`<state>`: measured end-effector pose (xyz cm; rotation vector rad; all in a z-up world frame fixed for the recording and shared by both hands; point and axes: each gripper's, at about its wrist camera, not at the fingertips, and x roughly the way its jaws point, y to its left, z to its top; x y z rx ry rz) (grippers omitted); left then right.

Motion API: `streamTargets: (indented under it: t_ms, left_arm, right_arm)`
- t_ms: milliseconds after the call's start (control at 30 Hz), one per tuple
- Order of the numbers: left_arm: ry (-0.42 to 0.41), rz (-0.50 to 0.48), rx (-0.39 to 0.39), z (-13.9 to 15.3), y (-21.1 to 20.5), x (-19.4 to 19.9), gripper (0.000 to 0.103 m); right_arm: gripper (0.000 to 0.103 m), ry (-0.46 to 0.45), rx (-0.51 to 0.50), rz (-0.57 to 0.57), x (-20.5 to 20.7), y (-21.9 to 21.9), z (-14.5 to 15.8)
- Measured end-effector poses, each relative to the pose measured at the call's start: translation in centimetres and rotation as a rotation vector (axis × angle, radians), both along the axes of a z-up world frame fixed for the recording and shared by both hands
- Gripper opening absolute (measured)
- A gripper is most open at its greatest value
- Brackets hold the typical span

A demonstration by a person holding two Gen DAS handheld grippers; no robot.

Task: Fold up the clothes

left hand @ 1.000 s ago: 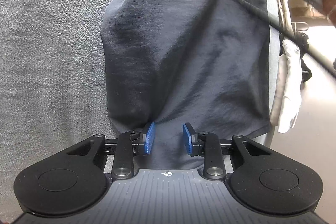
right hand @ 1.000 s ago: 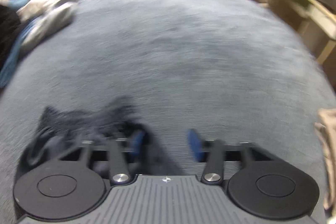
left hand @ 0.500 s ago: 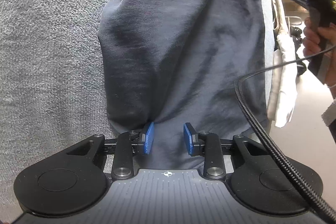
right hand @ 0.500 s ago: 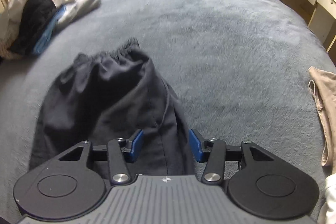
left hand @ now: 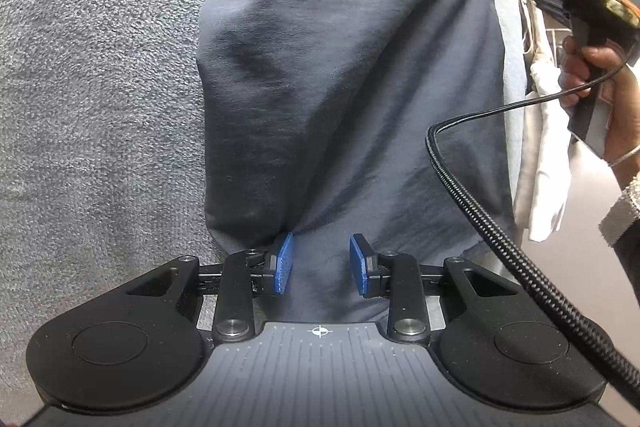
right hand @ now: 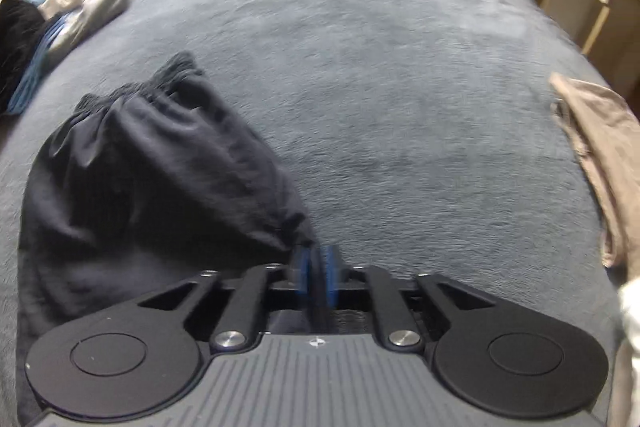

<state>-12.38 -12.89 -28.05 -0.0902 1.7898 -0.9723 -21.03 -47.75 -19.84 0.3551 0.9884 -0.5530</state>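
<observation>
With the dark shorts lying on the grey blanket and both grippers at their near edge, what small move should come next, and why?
Probably a slight lift of both hems together. The right gripper has just been closing and its pads now pinch a corner of the dark shorts. The left gripper has fabric between its pads at the other hem. The waistband lies far off on the grey blanket, so folding toward it looks next.

Black left gripper (left hand: 320, 265), blue-padded jaws, braided cable (left hand: 472, 211), seemingly grey knit sleeve (left hand: 622, 215).
</observation>
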Motion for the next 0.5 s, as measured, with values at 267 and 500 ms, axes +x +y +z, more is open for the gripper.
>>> streamTargets:
  t_ms: [267, 500]
  left_arm:
    - [0.029, 0.037, -0.015, -0.2, 0.3, -0.5, 0.035]
    - [0.014, 0.017, -0.027, 0.5, 1.7, -1.3, 0.039]
  right_arm:
    - [0.029, -0.159, 0.211, 0.124, -7.1, 1.4, 3.9]
    - [0.028, 0.164, 0.136, 0.049, -10.5, 2.9, -1.7]
